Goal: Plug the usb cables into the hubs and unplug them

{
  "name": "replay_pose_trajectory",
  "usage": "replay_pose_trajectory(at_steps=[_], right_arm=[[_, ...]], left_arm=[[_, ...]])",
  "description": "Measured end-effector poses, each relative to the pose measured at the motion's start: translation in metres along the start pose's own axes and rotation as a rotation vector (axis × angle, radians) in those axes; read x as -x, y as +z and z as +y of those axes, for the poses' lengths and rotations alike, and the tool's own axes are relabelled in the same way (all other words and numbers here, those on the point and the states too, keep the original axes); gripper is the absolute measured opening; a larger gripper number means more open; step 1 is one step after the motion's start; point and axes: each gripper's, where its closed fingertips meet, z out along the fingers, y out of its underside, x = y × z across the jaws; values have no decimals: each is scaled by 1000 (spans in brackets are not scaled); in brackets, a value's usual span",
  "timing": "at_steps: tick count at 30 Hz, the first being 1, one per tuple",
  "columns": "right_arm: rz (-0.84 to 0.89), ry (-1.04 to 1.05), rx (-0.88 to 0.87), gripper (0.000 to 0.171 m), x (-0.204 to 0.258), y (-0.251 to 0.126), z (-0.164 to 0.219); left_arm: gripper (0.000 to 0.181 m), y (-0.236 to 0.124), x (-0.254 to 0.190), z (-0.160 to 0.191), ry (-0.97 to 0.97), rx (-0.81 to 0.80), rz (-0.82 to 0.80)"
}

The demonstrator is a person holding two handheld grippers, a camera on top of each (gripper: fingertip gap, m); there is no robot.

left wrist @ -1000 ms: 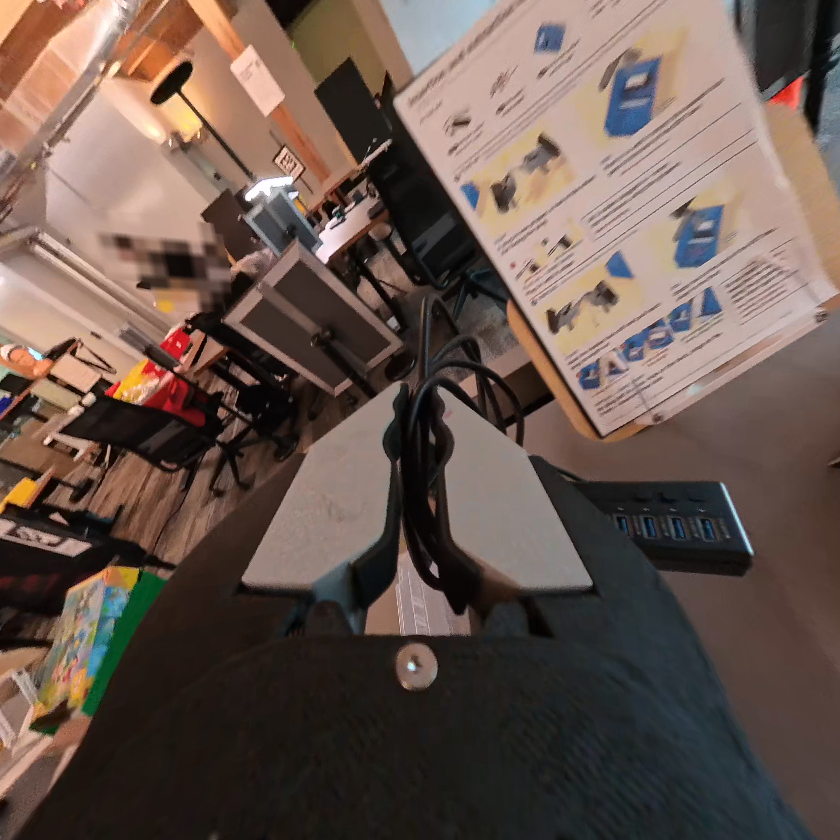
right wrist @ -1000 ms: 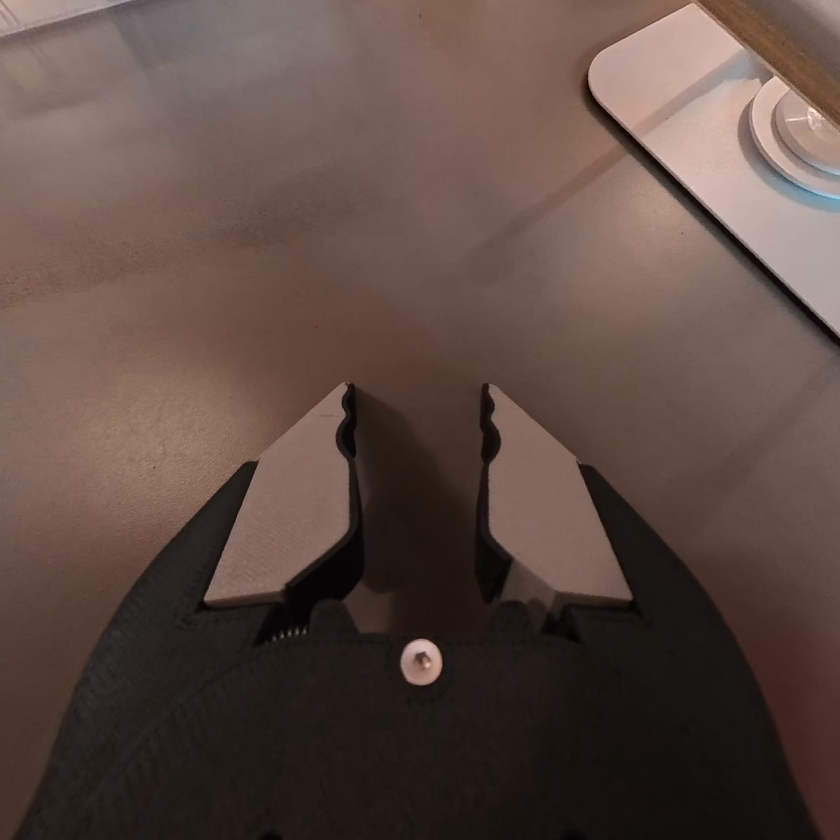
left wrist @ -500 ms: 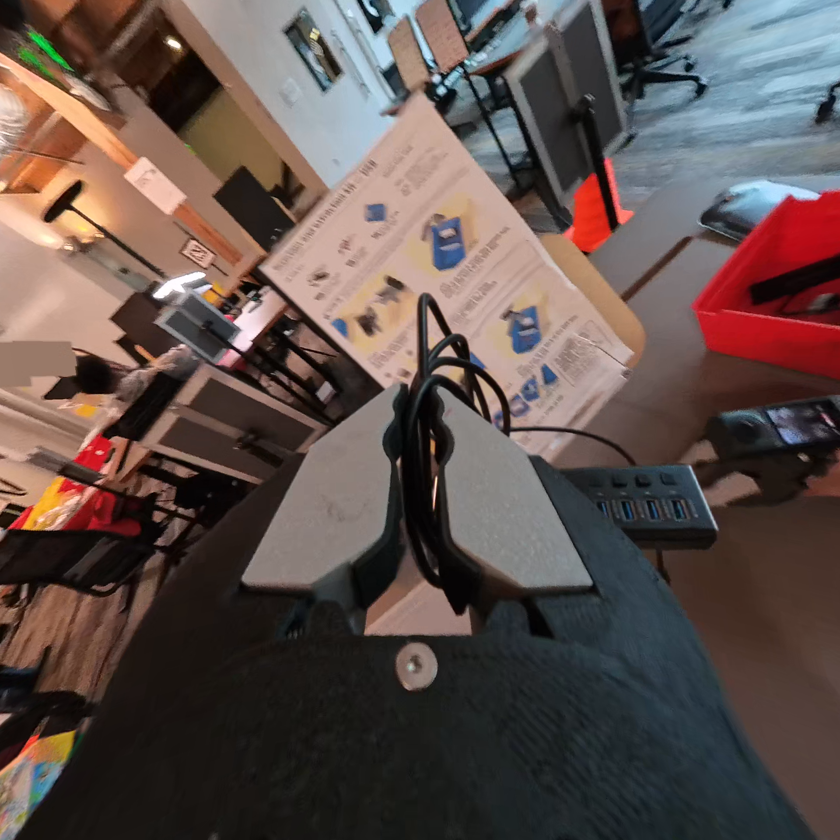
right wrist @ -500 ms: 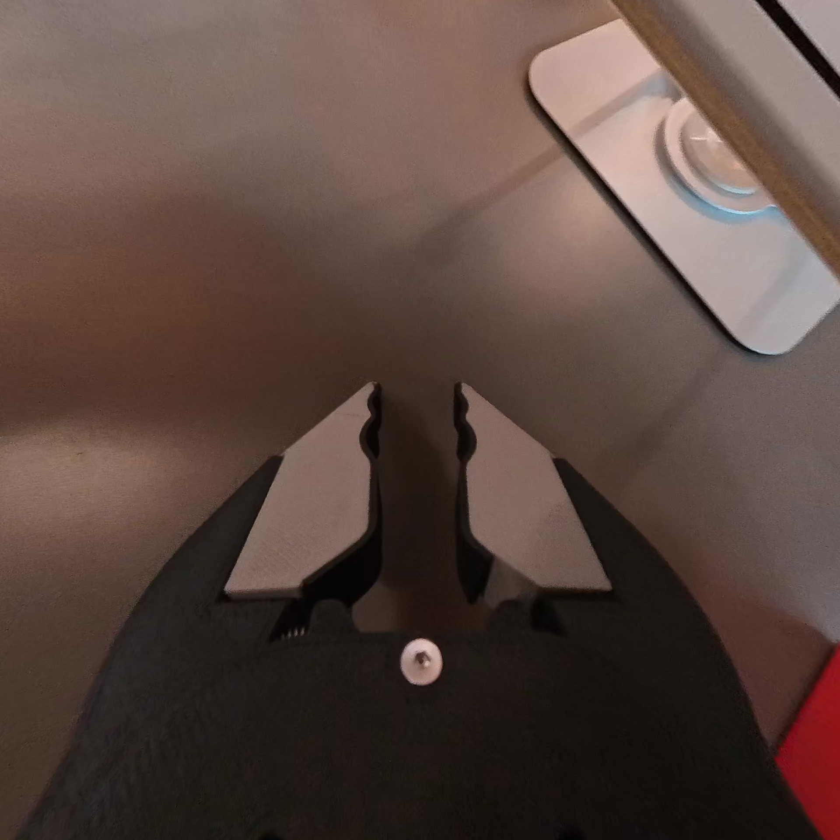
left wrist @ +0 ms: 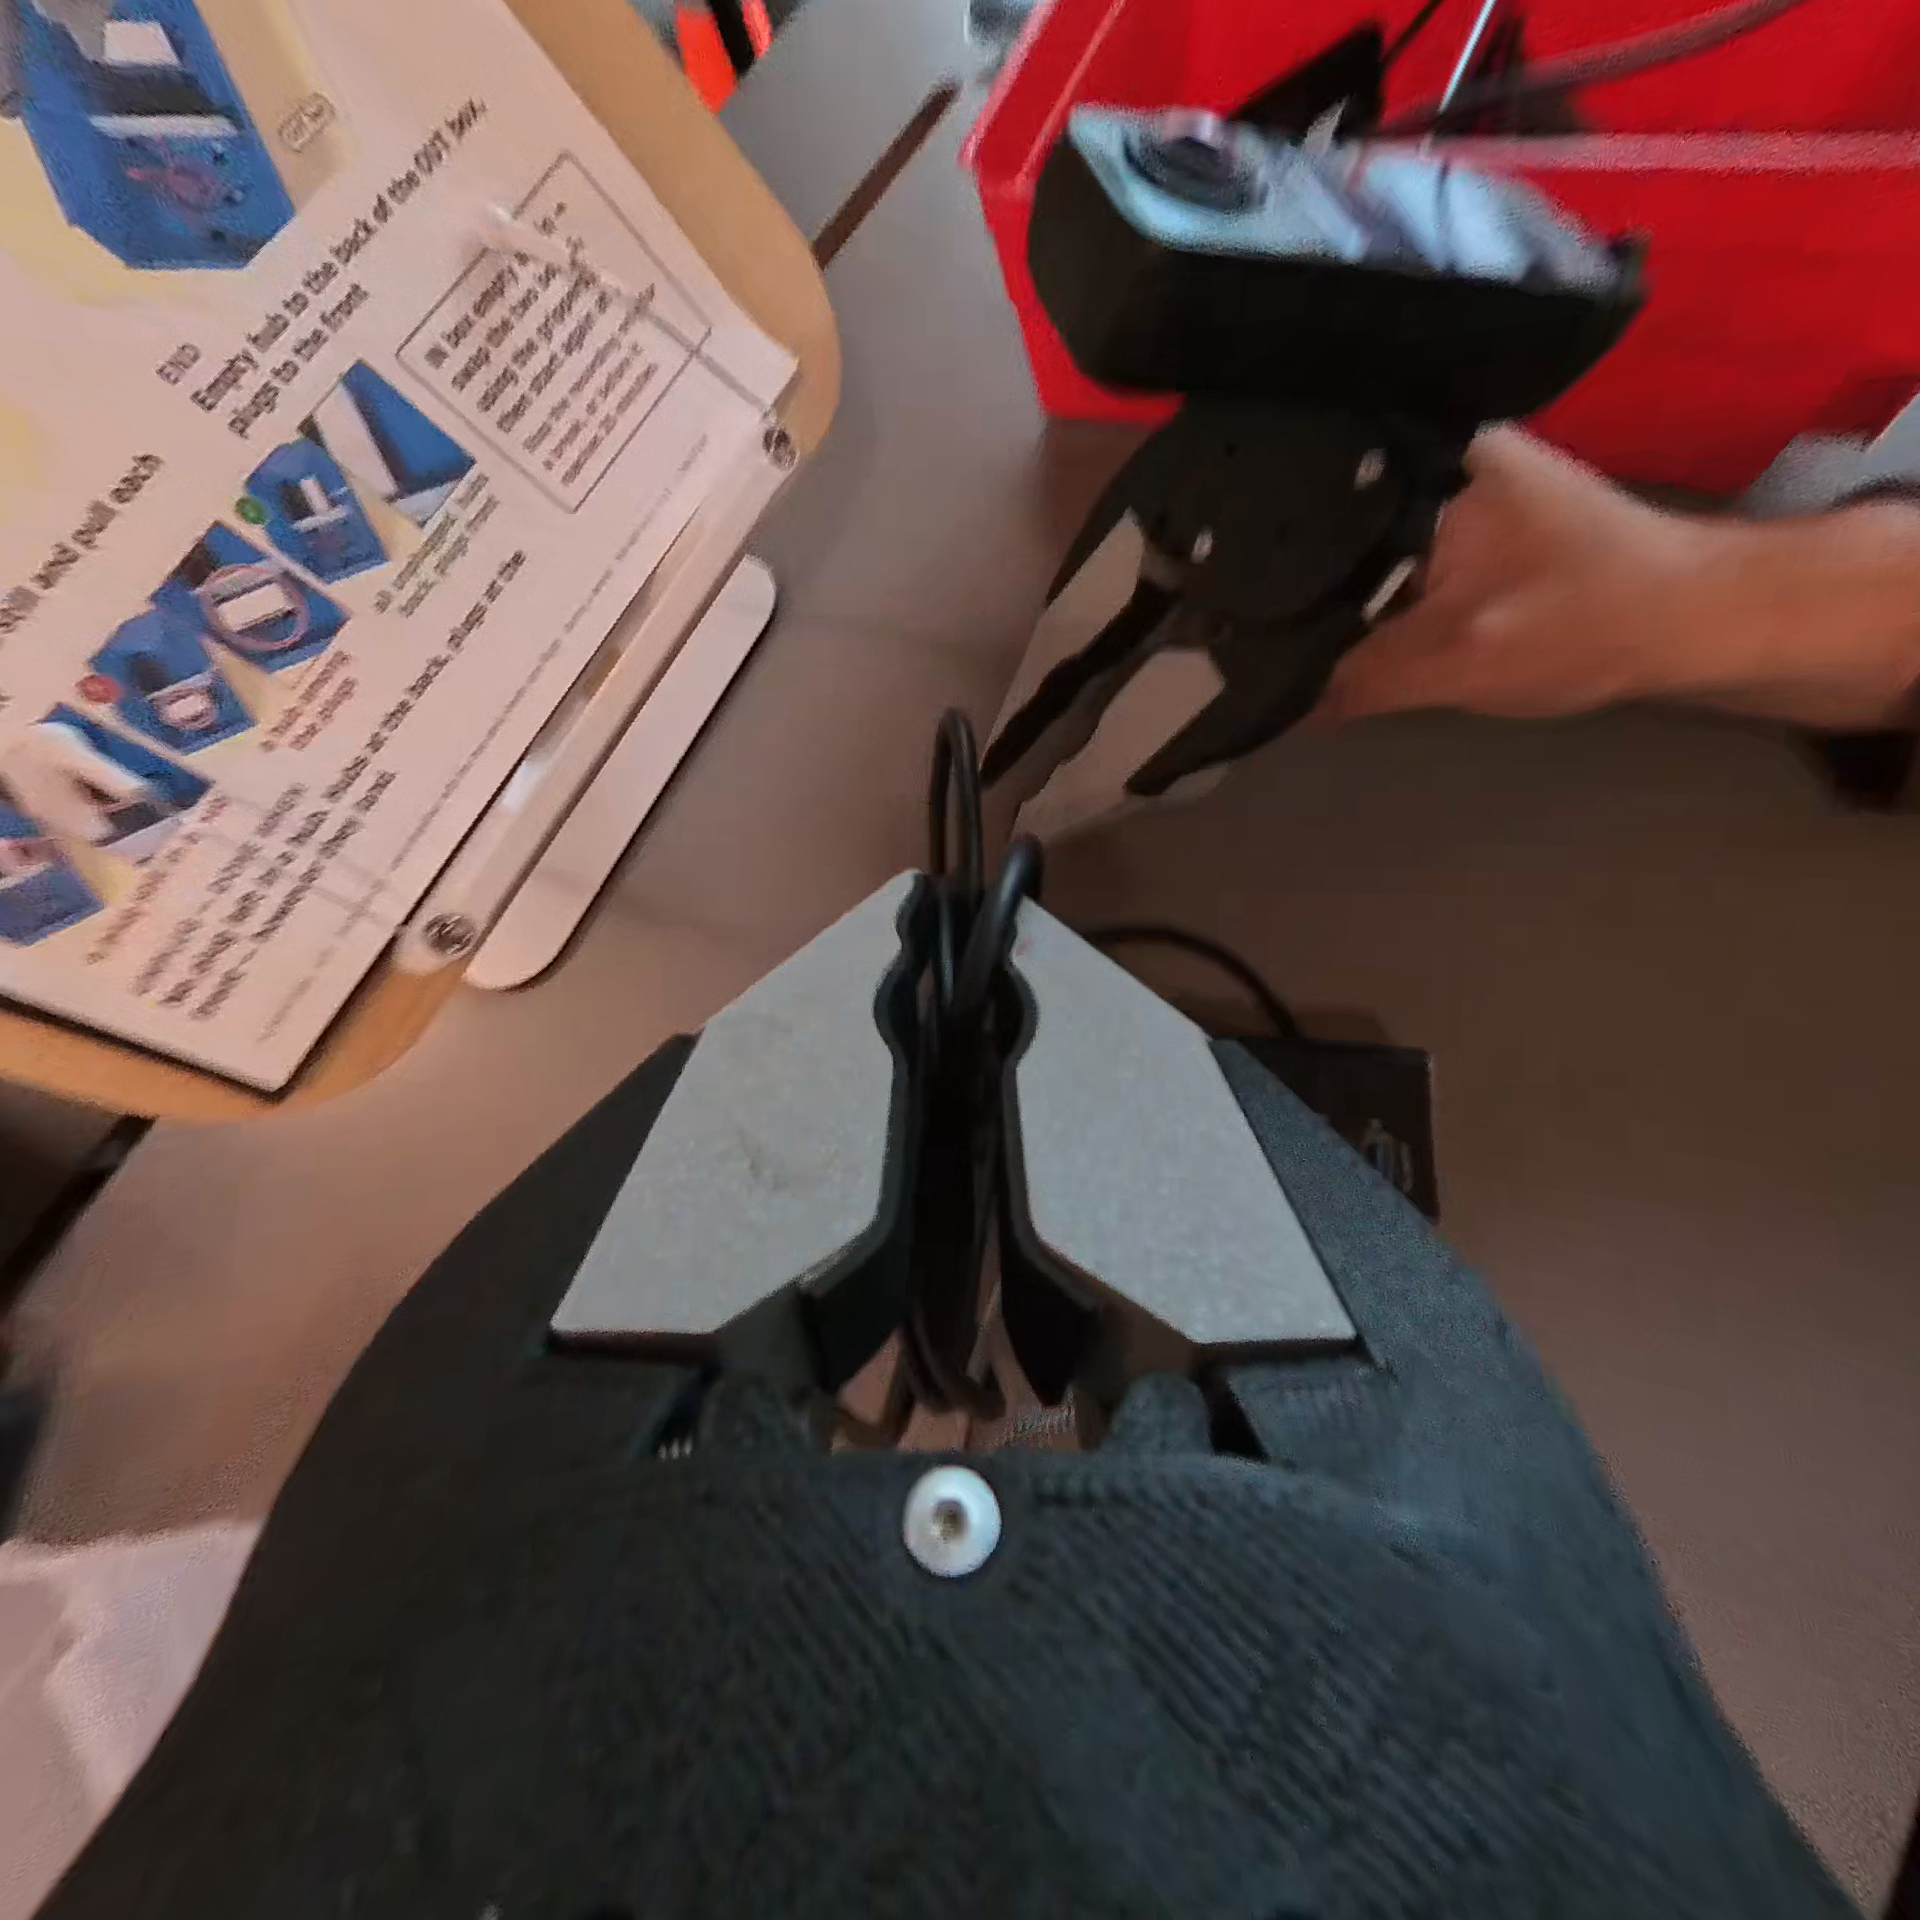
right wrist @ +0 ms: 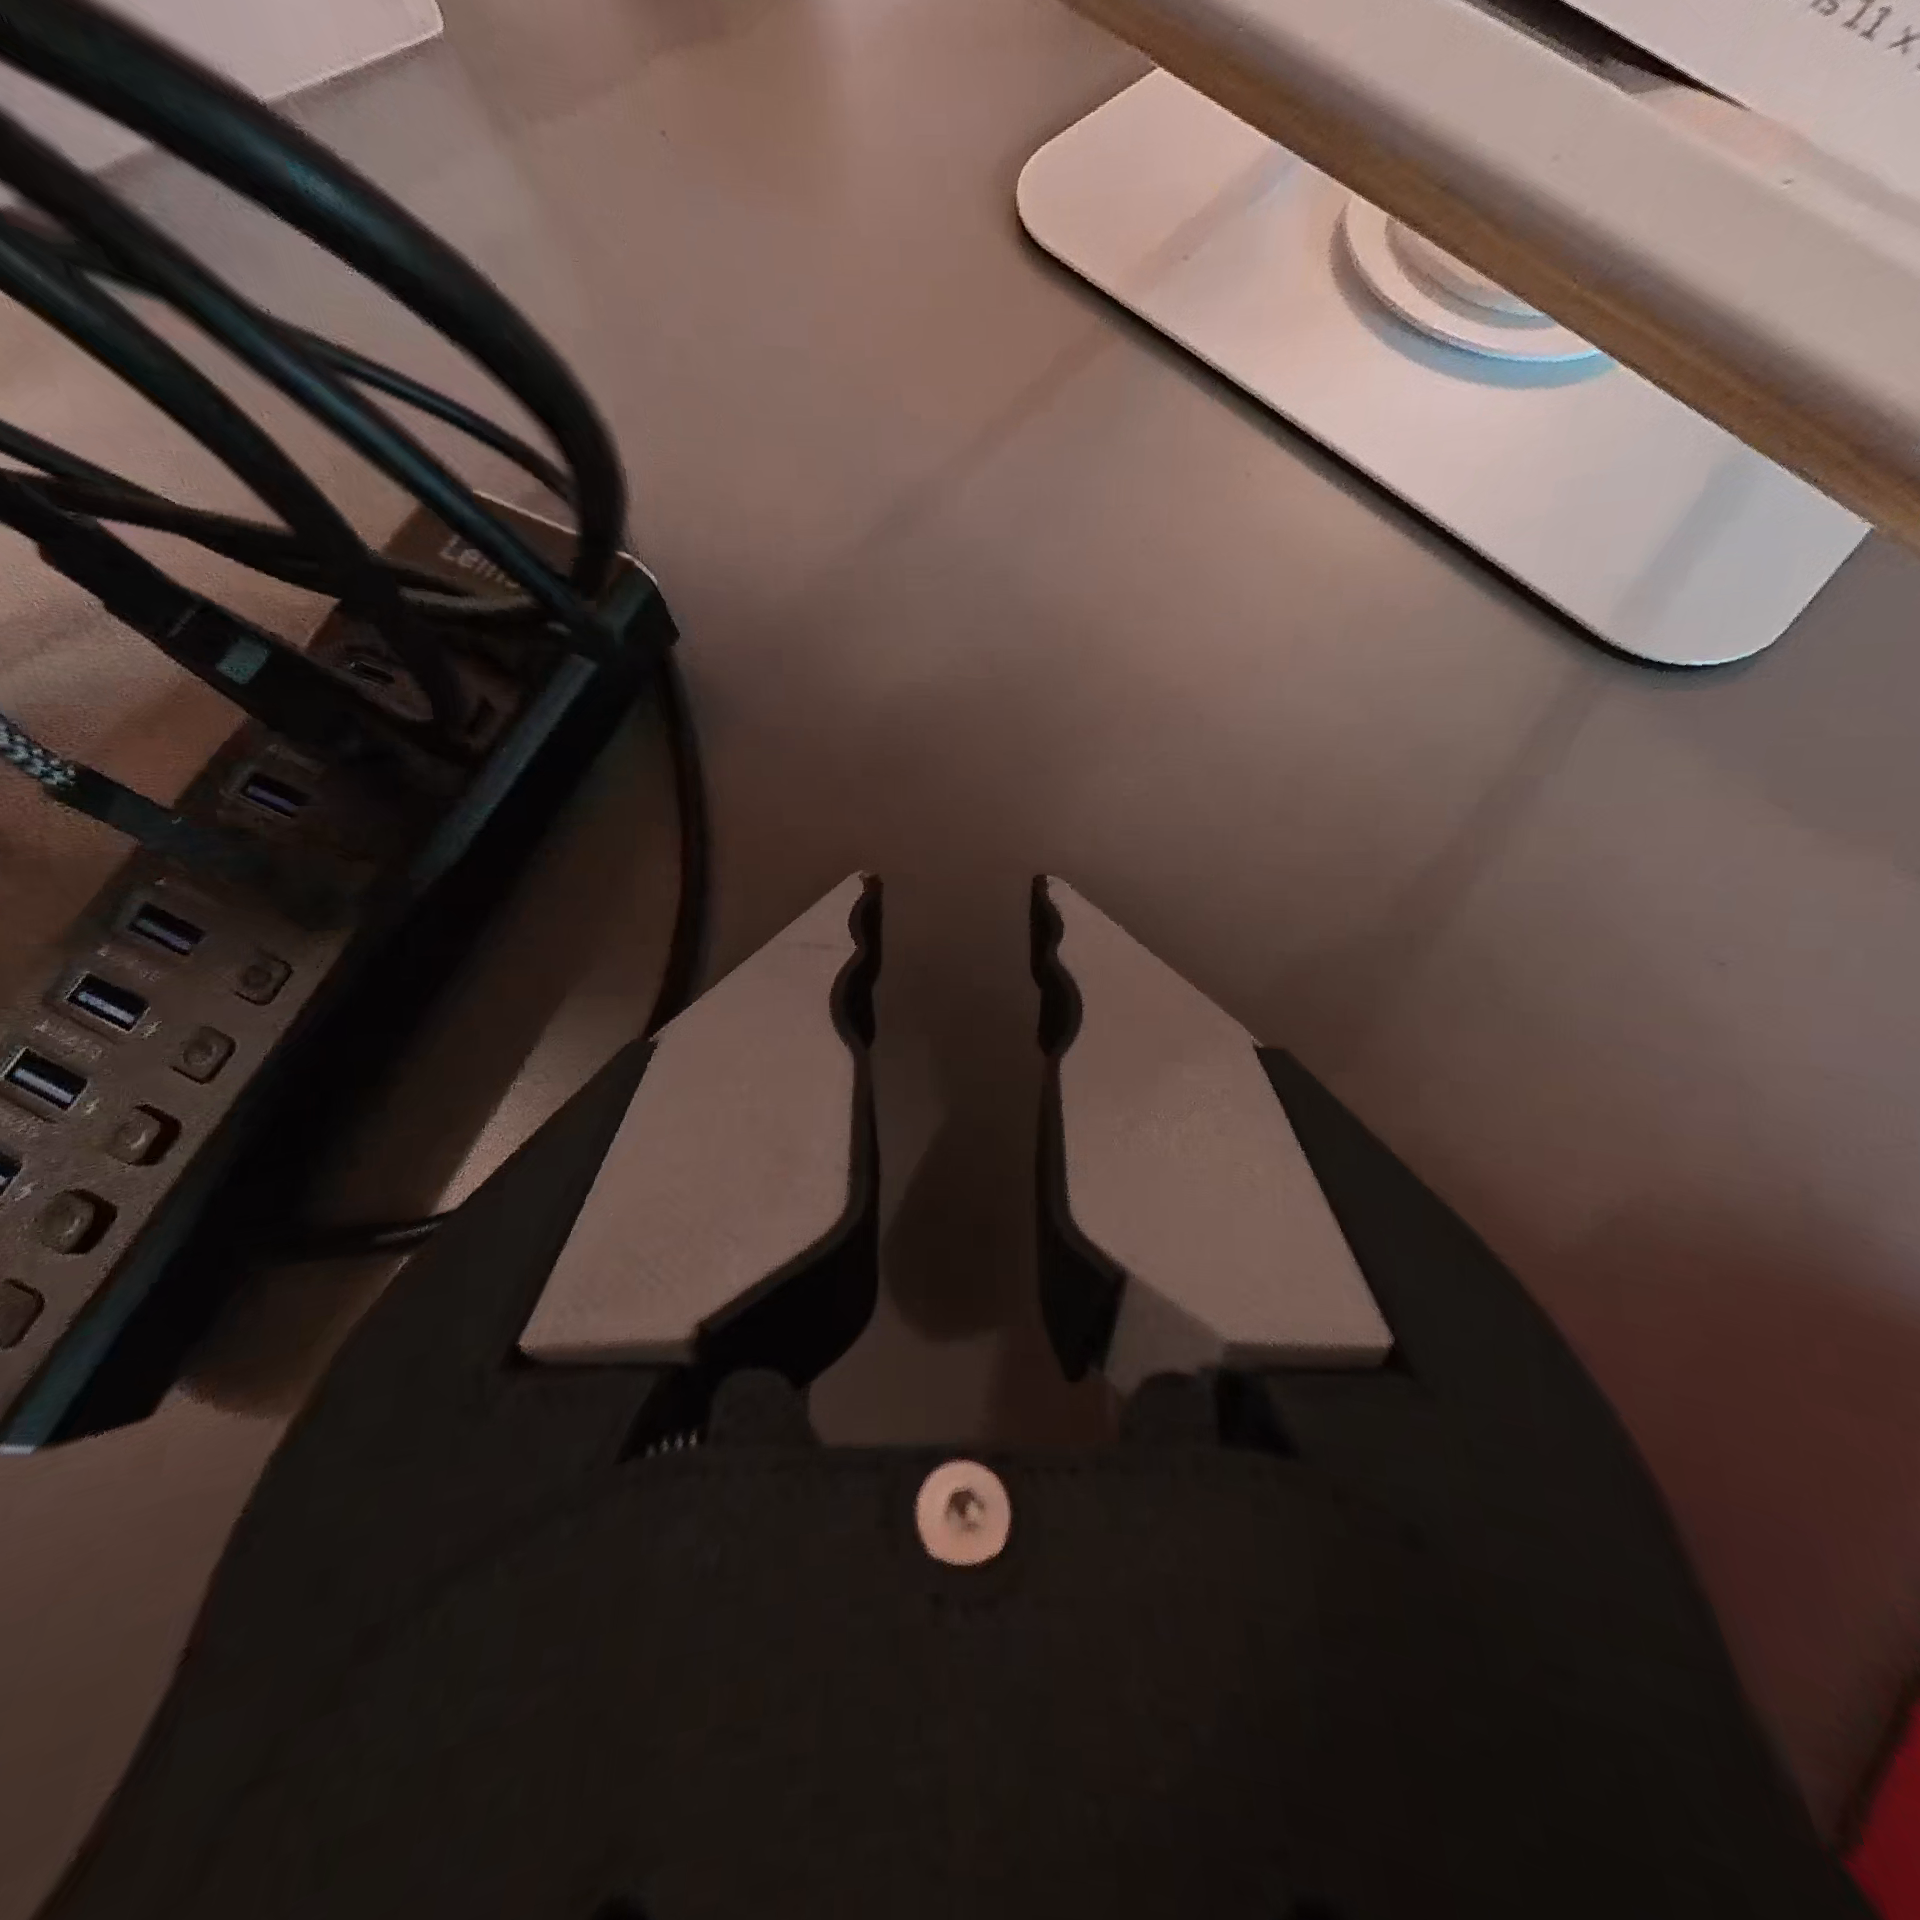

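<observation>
Left wrist view: past the instruction board [left wrist: 343, 499], the left gripper [left wrist: 961, 914] pinches a bunch of black USB cables [left wrist: 956, 1039], lifted clear of the hub [left wrist: 1371, 1101] half hidden beneath, seemingly ready for plugging. Right wrist view: the hub [right wrist: 187, 1018] lies left, some cables [right wrist: 343, 343] plugged in; the right gripper [right wrist: 954, 894], spread and empty, hovers beside it, probably to steady it.

The left hand-held gripper [left wrist: 961, 914] has a matt black, ribbed plastic body and grainy grey finger plates [left wrist: 769, 1153]; the cables [left wrist: 954, 1091] it pinches look like smooth black rubber. The tabletop [right wrist: 1039, 520] is smooth, satin brown. The hub [right wrist: 208, 1039] is dark matt plastic, the bin [left wrist: 1766, 312] glossy red plastic, the sheet [left wrist: 343, 499] paper on a pale wooden board [left wrist: 800, 301]
</observation>
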Motion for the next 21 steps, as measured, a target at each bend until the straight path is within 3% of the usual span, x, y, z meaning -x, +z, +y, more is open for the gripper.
replay_pose_trajectory(at_steps=[1,6,14,21], right_arm=[[0,-11,7,25,1,1,1],[26,-69,25,24,4,4,2],[8,-7,-15,24,3,3,-4],[-113,-3,-79,26,23,1,-15]], left_arm=[[7,3,1,-4,-29,-40,20],[8,22,22,-7,-158,-198,51],[17,30,87,36,-237,-308,-190],[30,42,88,70,-341,-219,-111]])
